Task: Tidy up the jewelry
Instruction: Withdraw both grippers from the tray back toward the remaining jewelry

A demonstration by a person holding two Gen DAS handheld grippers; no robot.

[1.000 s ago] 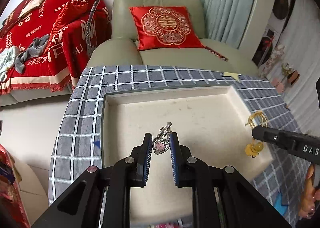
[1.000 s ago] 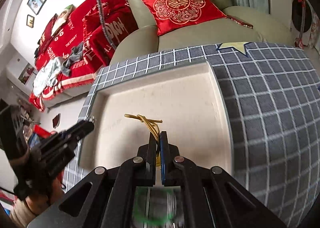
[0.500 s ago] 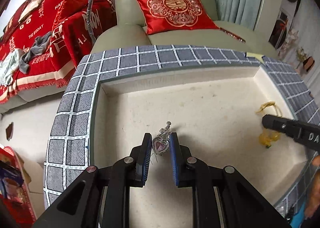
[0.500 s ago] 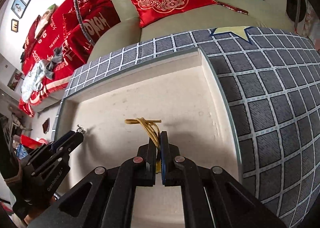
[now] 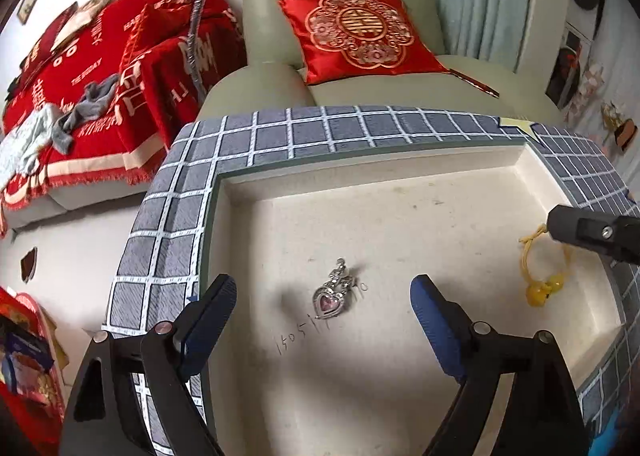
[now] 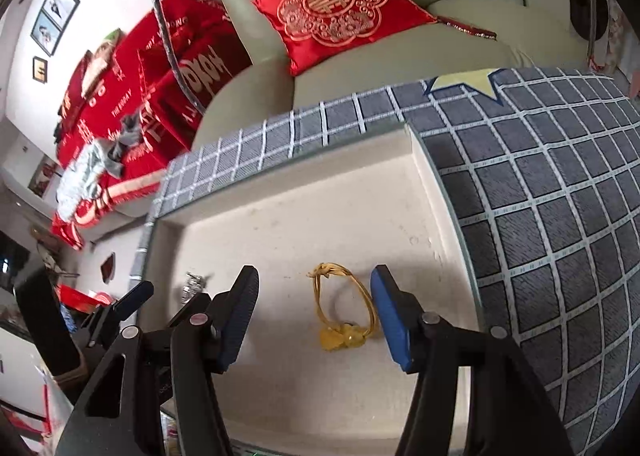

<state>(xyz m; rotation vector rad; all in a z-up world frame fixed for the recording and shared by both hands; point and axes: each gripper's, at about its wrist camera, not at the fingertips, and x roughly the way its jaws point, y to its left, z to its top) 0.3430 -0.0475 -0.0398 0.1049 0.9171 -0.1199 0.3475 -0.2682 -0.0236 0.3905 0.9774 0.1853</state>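
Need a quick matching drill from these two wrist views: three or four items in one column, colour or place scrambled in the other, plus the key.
Things:
1. heart pendant
2. cord bracelet
3. cushion
4. tray

Descriptions:
A. red with gold pattern, on the armchair
B. silver with a pink stone, lying between the left gripper's open fingers
C. cream, shallow, sitting on the grey checked cloth
D. yellow, lying between the right gripper's opening fingers

Pairs: 1-B, 2-D, 3-A, 4-C
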